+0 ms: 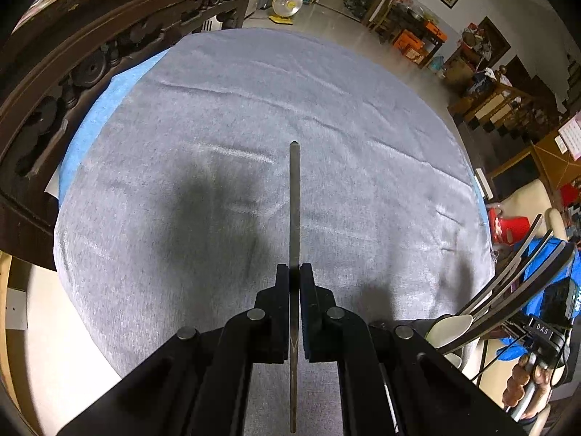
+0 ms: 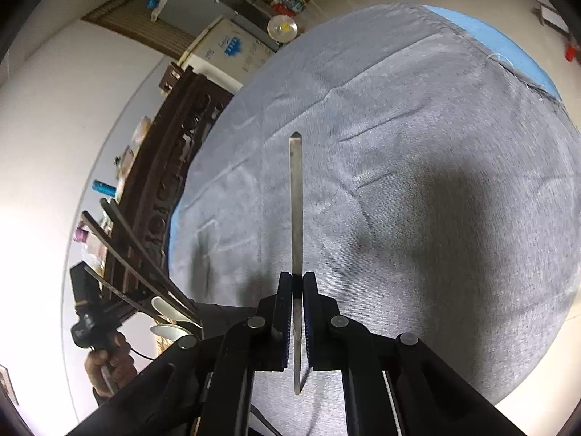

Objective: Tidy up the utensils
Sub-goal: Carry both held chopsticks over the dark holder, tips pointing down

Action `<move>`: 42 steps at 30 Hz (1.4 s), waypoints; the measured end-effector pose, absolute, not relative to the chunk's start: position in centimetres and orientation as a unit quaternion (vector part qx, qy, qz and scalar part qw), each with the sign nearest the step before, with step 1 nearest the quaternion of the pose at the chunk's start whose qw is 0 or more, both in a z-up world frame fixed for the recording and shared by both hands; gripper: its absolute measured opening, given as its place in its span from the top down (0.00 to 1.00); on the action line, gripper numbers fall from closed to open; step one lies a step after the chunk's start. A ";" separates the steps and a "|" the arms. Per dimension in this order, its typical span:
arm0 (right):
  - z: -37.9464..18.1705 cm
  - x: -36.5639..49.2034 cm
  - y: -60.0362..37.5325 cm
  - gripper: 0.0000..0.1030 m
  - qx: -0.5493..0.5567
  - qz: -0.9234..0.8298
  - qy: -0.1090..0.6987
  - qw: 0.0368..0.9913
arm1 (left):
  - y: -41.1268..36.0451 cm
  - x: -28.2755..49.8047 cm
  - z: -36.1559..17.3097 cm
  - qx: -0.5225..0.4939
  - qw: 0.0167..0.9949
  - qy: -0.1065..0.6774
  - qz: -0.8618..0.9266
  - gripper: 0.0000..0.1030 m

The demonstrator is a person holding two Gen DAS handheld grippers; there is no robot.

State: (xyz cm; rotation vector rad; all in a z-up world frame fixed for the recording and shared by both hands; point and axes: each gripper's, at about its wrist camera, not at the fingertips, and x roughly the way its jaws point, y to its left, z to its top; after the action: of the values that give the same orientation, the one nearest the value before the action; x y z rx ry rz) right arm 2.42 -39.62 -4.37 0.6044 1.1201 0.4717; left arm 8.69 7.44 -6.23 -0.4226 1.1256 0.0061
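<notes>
White "DAS" lettering [image 1: 541, 329] on black housing beside the right tool [image 1: 472, 323].

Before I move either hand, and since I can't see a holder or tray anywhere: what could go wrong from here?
Each gripper, left and right, pinches a thin metal utensil edge-on near its middle, so either could pivot or slip. The grey cloth is wrinkled; a utensil set down may lie crooked.

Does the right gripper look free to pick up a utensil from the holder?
Probably not: the right gripper is shut on a metal strip, and the utensil holder sits off to its side.
</notes>
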 end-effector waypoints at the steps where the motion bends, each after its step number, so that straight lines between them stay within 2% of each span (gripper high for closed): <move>1: -4.3 2.2 -39.8 0.94 0.285 0.219 0.513 0.780 | 7.5 8.5 -6.1 -0.204 0.825 0.527 0.004 0.95; 7: -3.8 0.4 -40.9 0.94 0.315 0.221 0.480 0.788 | 7.9 7.5 -5.6 -0.226 0.829 0.512 0.011 0.95; 14: -1.8 -1.0 -41.1 0.94 0.302 0.211 0.455 0.811 | 8.1 6.2 -4.0 -0.242 0.841 0.483 0.020 0.95; 25: 3.1 -4.0 -39.8 0.94 0.263 0.222 0.412 0.844 | 8.4 3.3 0.9 -0.263 0.882 0.391 0.025 0.95; 35: 9.2 -6.9 -38.3 0.94 0.239 0.234 0.347 0.876 | 6.4 0.5 7.0 -0.260 0.927 0.270 0.001 0.95; 42: 11.4 -6.9 -35.9 0.94 0.207 0.234 0.318 0.895 | 3.5 1.5 7.9 -0.245 0.941 0.233 -0.025 0.95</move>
State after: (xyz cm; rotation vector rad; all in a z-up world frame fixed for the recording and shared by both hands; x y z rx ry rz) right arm -6.89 -35.92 11.42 0.4281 0.6597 0.4857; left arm 1.53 3.49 7.86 -0.5003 0.4746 -0.0508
